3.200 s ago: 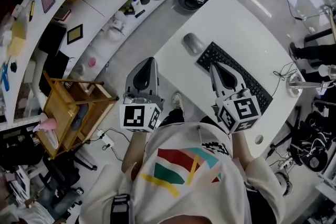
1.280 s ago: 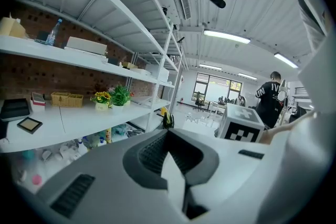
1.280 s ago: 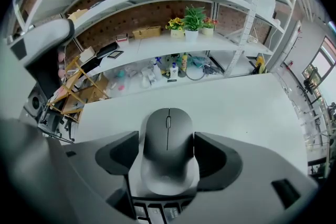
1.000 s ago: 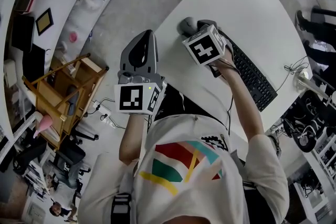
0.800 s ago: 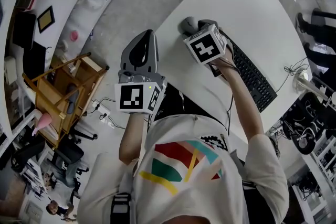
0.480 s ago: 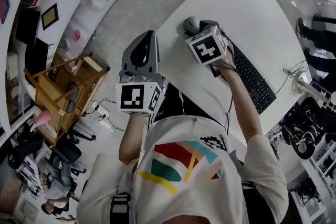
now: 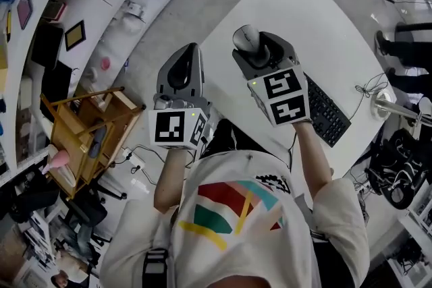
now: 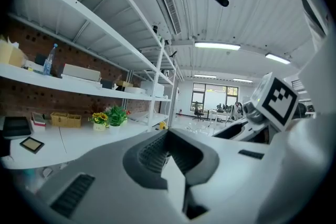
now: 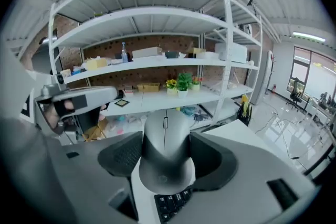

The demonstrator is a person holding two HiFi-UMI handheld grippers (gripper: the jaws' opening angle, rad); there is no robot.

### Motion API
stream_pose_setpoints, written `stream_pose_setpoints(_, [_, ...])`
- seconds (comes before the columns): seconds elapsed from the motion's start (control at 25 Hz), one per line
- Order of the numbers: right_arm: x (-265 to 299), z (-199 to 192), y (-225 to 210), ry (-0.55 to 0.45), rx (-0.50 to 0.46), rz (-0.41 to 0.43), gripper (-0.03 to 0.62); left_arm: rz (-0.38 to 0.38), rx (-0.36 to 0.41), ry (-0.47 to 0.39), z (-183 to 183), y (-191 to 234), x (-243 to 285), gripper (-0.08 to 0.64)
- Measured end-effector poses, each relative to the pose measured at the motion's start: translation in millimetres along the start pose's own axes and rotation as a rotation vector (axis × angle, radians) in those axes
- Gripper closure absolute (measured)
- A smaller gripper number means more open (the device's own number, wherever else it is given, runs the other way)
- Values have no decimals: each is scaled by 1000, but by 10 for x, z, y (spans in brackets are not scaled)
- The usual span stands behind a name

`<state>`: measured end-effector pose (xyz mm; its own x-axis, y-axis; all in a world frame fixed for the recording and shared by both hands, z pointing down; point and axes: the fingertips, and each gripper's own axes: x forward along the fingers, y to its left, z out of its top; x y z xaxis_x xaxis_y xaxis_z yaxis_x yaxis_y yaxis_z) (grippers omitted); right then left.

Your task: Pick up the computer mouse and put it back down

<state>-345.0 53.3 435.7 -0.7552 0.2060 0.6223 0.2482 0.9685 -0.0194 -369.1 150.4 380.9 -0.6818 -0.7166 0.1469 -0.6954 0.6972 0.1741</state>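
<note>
Mouse sits gripped between the pads of my right tongs, nose pointing away from me, and by my reading it hangs clear above the counter, upper middle of the head view. So the pick-up half looks done; what is left is to lower it, set it flat on the bare white top beside the keyboard, and let go. My left tongs are clenched on nothing and take no part, held off the counter's edge at centre left. Further out, a wooden crate stands on the floor at the left of the head view with something dark inside that I cannot make out. On the shelf beyond, a small pot holds a green plant with yellow flowers.
</note>
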Motion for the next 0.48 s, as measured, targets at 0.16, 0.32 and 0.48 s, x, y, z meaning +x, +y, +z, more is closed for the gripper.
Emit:
stream_pose_setpoints(0.16, [-567, 224, 24, -154, 24, -39, 296, -15, 29, -51, 296, -231, -185, 517])
stream_pose_setpoints(0.32, [-1012, 447, 109, -317, 69, -64, 296, -29, 30, -98, 557, -363, -388, 517])
stream_pose_setpoints(0.48, [-1338, 502, 169, -419, 106, -68, 296, -78, 34, -138, 726, -552, -479, 516])
